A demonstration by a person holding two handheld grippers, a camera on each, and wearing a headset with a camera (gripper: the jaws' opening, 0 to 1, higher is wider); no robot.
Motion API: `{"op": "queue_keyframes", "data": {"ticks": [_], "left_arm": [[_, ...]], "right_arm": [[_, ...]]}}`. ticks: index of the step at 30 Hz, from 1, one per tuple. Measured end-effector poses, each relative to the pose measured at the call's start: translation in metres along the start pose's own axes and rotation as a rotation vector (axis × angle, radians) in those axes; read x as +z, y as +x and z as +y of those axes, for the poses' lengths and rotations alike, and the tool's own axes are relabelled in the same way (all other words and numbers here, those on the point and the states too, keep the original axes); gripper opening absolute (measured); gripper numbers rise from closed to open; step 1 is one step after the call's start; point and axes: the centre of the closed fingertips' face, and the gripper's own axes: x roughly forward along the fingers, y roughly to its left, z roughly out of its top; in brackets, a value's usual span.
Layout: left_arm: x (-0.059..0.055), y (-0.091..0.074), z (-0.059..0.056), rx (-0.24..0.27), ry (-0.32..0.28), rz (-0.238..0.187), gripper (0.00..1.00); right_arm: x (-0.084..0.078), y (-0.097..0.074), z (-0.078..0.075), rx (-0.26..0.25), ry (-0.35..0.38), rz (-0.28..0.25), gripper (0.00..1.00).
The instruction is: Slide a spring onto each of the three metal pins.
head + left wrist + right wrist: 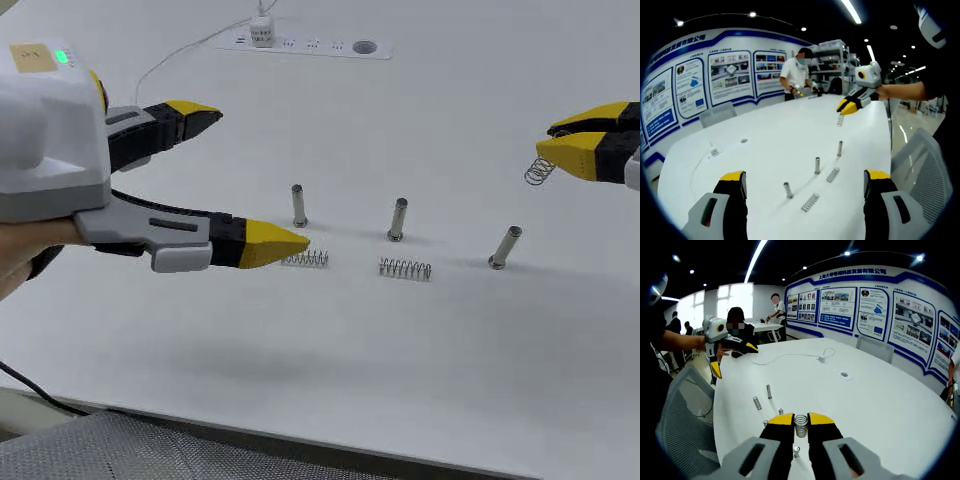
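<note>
right gripper (547,138): clenched on a spring (538,172). it's up off the counter (330,380), well to the right of the middle pin (398,219). in the right gripper view the coil (800,425) sits pinched right at the jaw tips.
left gripper (260,180): released, jaws spread wide, nothing in them. it hovers left of the middle pin, lower tip close over a loose spring.
pins: all three stand bare. there's a left pin (298,205) and a right pin (506,246) either side of the middle pin. the right one looks leaned in the head view, could just be the lens.
loose springs: two lying flat. one (405,268) is just in front of the middle pin, the other (305,259) left of that, near the foot of the left pin.
progress: my read is zero of three done, with the first spring in hand and heading for the right pin.
risk, missed bore: you're holding a soft coil by its side. if the open end meets the pin top on the wire and not the hole, it'll likely buckle and ping out.
risk, tipped pin: the pins look like they just stand on small bases. a sideways nudge from a jaw could topple one.
risk, squeeze: clamp harder to steady it and you may squash the coil so it won't slide.
risk, left side: that low jaw could sweep the loose spring and roll it away.
</note>
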Motion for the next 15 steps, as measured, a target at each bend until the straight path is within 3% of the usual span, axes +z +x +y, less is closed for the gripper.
{"op": "queue_keyframes", "data": {"ticks": [15], "left_arm": [[-0.023,-0.008,0.005,0.036,-0.039,0.043,1.0]], "right_arm": [[-0.042,0.021,0.002,-0.008,0.052,0.093,0.1]]}}
